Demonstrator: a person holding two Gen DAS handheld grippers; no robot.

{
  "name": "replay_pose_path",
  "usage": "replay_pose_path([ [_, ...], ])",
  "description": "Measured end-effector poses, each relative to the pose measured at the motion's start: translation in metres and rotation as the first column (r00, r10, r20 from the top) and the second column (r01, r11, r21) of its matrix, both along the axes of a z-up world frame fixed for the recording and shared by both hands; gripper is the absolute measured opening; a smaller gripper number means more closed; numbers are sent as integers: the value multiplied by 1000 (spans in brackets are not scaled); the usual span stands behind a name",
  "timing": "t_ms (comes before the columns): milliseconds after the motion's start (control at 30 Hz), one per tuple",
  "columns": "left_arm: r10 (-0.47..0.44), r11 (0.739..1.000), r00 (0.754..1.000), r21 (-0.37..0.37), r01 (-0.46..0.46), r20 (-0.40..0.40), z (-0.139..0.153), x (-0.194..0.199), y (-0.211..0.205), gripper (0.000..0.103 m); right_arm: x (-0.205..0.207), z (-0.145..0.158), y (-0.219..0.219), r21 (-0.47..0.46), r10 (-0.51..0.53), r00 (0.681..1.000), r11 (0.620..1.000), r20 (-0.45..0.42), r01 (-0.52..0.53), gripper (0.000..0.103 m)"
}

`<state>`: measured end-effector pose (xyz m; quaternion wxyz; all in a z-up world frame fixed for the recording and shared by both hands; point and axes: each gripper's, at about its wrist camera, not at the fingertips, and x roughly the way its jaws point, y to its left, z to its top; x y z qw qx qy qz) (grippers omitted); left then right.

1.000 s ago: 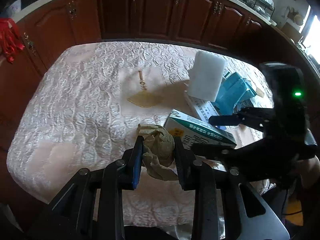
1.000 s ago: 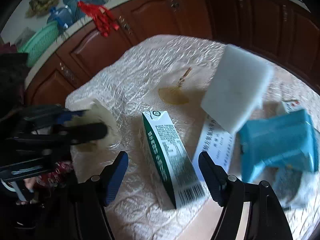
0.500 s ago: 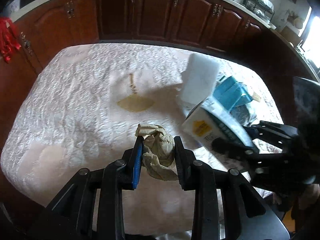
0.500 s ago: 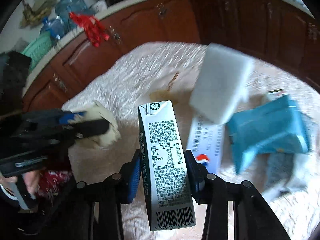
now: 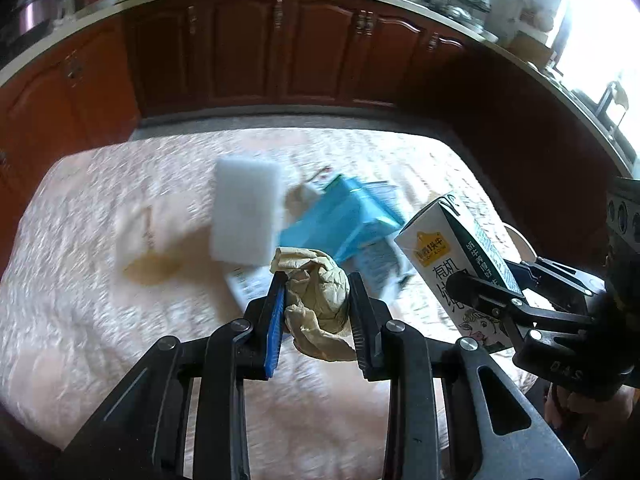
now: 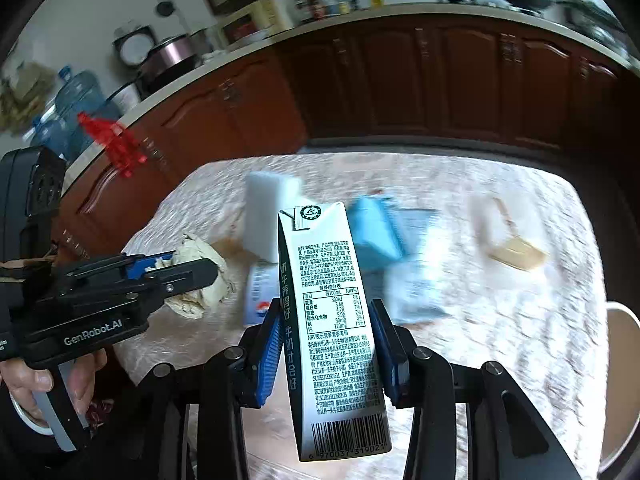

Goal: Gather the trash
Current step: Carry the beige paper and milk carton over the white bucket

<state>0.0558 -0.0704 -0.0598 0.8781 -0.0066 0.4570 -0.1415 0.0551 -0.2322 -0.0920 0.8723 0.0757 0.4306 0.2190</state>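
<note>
Left gripper clamped tight on a crumpled beige paper wad, lifted clear of the table with its cream quilted cloth. Right gripper pinched on a milk carton, blue pads pressed to both narrow sides, carton upright and slightly tilted, also off the cloth. Jaws closed in on it within the last second, holding at a middling width set by the carton's body.

Taking the white foam block as landmark: standing on the cloth, blurred by motion. Just right of it, a light-blue box, partly leaning on the block, edges smeared. In front of the block, a flat printed packet, mostly hidden behind the left fingers and the wad; lettering unreadable. Left of the block, a brownish stain on the cloth. Beyond the blue box in the right wrist view, a small tan flat thing, too blurred to name.

Carton's lower end cut off by the right gripper in the left wrist view. Hand under the left gripper only partly shown at the frame edge. Dark wood cabinets behind the table.
</note>
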Motion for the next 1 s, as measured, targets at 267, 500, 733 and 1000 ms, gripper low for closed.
replay_pose_path([
  [267,-84,996,996,9,83,16,5,6,-46,27,-13,2,-47,16,-112,994,994,-1,112,40],
  [500,-148,989,989,16,148,22,6,7,-82,27,-23,4,-82,22,-188,982,982,3,188,40],
  [733,-217,976,976,5,217,21,10,8,-117,27,-34,8,-122,30,-277,961,960,1,277,40],
  [1000,-307,952,951,-7,307,25,13,8,-166,27,-48,12,-165,34,-372,928,928,-2,371,40],
])
